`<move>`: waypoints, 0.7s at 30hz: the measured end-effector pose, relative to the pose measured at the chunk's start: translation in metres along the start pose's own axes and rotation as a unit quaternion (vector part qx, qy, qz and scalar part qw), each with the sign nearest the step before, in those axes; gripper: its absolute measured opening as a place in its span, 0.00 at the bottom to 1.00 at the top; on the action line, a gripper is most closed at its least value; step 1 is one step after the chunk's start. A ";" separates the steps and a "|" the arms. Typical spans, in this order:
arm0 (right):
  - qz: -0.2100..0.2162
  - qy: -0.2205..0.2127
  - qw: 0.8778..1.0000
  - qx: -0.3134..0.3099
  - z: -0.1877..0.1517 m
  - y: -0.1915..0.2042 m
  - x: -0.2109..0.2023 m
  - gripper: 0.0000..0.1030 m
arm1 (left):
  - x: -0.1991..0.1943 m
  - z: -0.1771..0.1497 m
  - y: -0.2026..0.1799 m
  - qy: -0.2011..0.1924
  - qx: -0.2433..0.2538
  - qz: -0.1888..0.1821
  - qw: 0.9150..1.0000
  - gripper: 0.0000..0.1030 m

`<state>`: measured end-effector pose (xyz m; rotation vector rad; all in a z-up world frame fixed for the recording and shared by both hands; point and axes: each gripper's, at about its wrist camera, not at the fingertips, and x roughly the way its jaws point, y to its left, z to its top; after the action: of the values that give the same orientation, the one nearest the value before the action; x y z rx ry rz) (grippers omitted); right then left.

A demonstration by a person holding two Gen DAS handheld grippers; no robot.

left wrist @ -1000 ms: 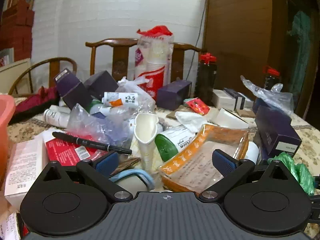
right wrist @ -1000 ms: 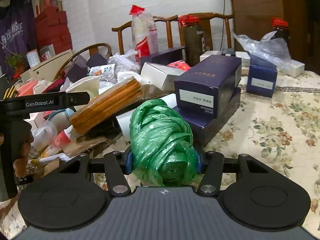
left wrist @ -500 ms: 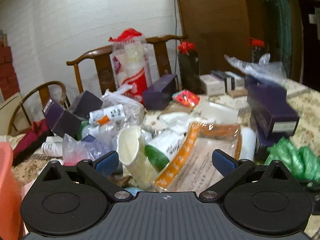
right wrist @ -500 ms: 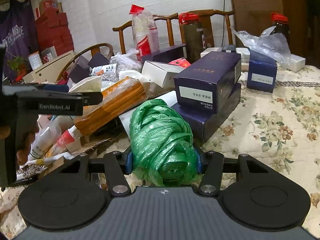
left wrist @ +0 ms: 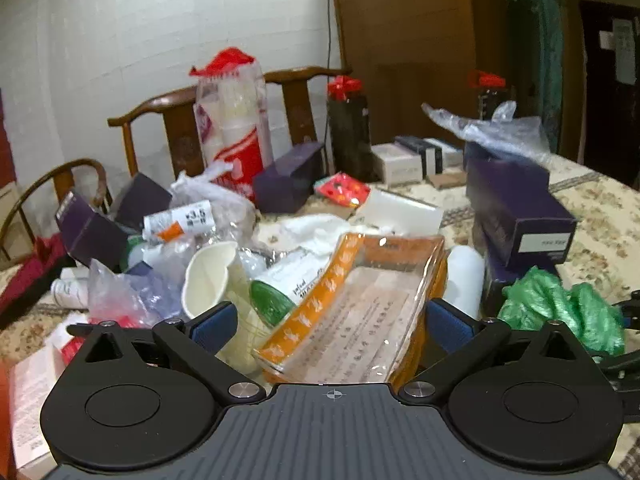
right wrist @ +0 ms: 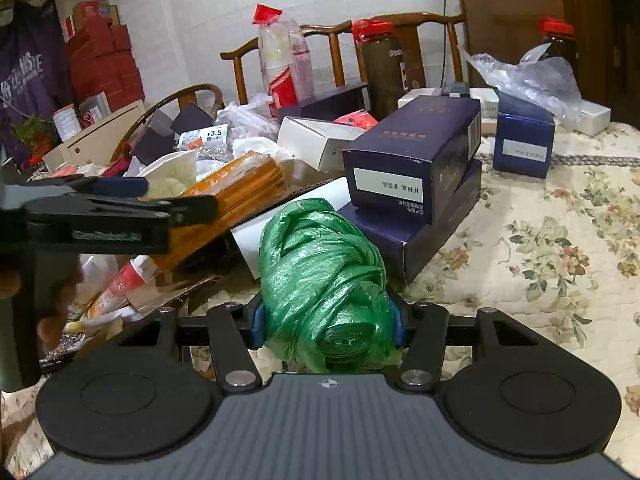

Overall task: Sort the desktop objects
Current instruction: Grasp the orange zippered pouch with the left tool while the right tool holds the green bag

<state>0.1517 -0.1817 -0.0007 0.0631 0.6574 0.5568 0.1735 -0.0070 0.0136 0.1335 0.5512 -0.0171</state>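
Both blue pads (right wrist: 258,322) of the right gripper (right wrist: 326,322) clench a crinkled roll of green plastic bags (right wrist: 324,276) at the near edge of the floral tablecloth (right wrist: 560,240). To its left, the left gripper (left wrist: 331,320) stands released, its fingers straddling a glossy orange-trimmed clear tray (left wrist: 360,308) without pressing it. The step looks like a carry; next the roll needs a spot among like items. Farther off sit matte navy boxes (right wrist: 416,160), a dented paper cup (left wrist: 208,276) and wooden chairs (left wrist: 168,120).
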 end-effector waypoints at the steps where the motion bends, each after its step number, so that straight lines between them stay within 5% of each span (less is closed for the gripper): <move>1: 0.000 0.001 1.000 0.000 0.000 0.000 0.001 0.58 | 0.002 -0.001 0.000 0.000 -0.001 0.003 1.000 0.99; 21: -0.018 -0.012 1.000 -0.010 -0.006 0.012 0.006 0.58 | -0.003 -0.012 -0.016 -0.018 -0.021 0.045 0.999 0.92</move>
<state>0.1465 -0.1693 -0.0058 0.0396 0.6285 0.5278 0.1638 -0.0213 0.0035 0.1166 0.5082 0.0792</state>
